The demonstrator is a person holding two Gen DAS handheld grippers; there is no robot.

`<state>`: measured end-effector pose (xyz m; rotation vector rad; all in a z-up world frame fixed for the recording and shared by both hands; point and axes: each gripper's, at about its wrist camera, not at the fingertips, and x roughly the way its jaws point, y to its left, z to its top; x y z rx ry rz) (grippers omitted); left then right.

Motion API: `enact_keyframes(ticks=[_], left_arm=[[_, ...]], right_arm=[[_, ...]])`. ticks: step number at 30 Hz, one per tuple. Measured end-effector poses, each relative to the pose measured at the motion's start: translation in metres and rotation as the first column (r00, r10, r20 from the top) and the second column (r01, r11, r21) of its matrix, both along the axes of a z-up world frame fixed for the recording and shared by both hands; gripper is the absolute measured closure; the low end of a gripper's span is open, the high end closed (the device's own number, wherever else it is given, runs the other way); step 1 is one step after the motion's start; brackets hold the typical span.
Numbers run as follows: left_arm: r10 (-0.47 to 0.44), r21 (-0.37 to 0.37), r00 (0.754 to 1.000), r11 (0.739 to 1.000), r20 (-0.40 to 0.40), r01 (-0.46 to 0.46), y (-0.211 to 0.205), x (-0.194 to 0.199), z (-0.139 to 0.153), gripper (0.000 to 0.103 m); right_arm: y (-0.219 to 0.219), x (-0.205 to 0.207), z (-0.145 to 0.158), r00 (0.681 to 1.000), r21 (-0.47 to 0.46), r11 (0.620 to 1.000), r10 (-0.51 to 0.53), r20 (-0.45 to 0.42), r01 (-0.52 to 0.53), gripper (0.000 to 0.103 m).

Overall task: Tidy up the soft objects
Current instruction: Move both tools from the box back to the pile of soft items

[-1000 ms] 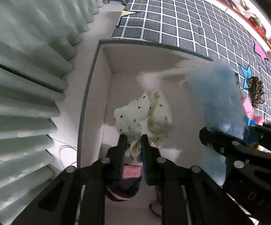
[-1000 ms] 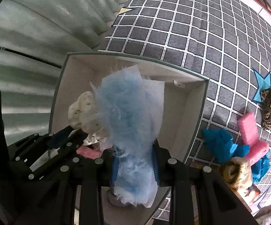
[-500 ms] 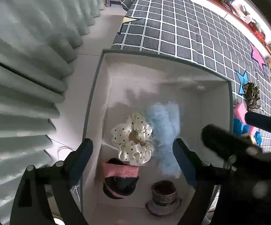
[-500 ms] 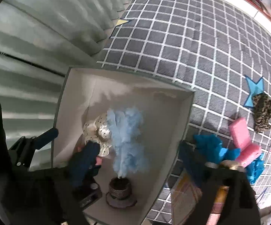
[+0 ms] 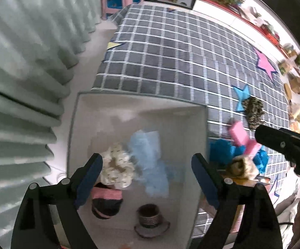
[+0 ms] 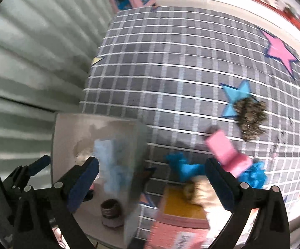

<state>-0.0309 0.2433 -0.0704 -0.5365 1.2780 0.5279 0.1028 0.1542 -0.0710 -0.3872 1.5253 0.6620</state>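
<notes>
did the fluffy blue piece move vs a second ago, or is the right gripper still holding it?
Yes. The fluffy blue piece dropped out of the right gripper, whose jaws have just opened, and lies on the box floor beside the dotted scrunchie.

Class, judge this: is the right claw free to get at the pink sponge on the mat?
Probably yes. The right claw is open and empty, and the pink sponge lies uncovered on the mat, outside the box.

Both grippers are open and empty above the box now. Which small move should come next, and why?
Probably move the right gripper toward the bright blue cloth on the checked bedcover. The cream scrunchie and pale blue fluffy piece already lie in the box, while soft items remain outside.
</notes>
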Motion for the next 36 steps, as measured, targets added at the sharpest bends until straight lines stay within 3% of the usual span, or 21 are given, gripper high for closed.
enact_keyframes(ticks=[5,14,19,28,29,32,34,36], left_arm=[[-0.056,0.004,0.998,0.998,-0.003,0.057,-0.023,0.021,0.004,0.013],[-0.096,0.013,0.995,0.995,-0.034,0.097,-0.05,0.045,0.001,0.013],[-0.104,0.021,0.993,0.994,-0.057,0.106,-0.061,0.052,0.0,0.013],[-0.098,0.035,0.991,0.994,-0.094,0.102,-0.077,0.064,0.0,0.013],[-0.097,0.036,0.99,0.994,-0.098,0.101,-0.078,0.065,0.0,0.013],[-0.094,0.037,0.99,0.994,-0.108,0.098,-0.082,0.07,0.0,0.013],[-0.096,0.037,0.989,0.994,-0.112,0.1,-0.085,0.076,0.001,0.013],[-0.102,0.042,0.988,0.993,-0.114,0.108,-0.089,0.082,0.002,0.013]], right_arm=[[-0.053,0.032,-0.006,0.995,-0.036,0.994,-0.1,0.002,0.1,0.001],[-0.141,0.067,-0.053,0.968,-0.159,0.957,-0.251,-0.03,0.243,0.001],[-0.152,0.07,-0.082,0.968,-0.201,0.952,-0.245,-0.047,0.231,0.001],[-0.135,0.081,-0.113,0.969,-0.134,0.972,-0.209,-0.13,0.192,0.003],[-0.133,0.081,-0.117,0.97,-0.134,0.974,-0.201,-0.139,0.182,0.006],[-0.126,0.075,-0.13,0.967,-0.144,0.979,-0.172,-0.188,0.147,0.05],[-0.129,0.073,-0.138,0.954,-0.131,0.978,-0.187,-0.236,0.16,0.065],[-0.14,0.076,-0.141,0.932,-0.104,0.972,-0.231,-0.28,0.209,0.068]])
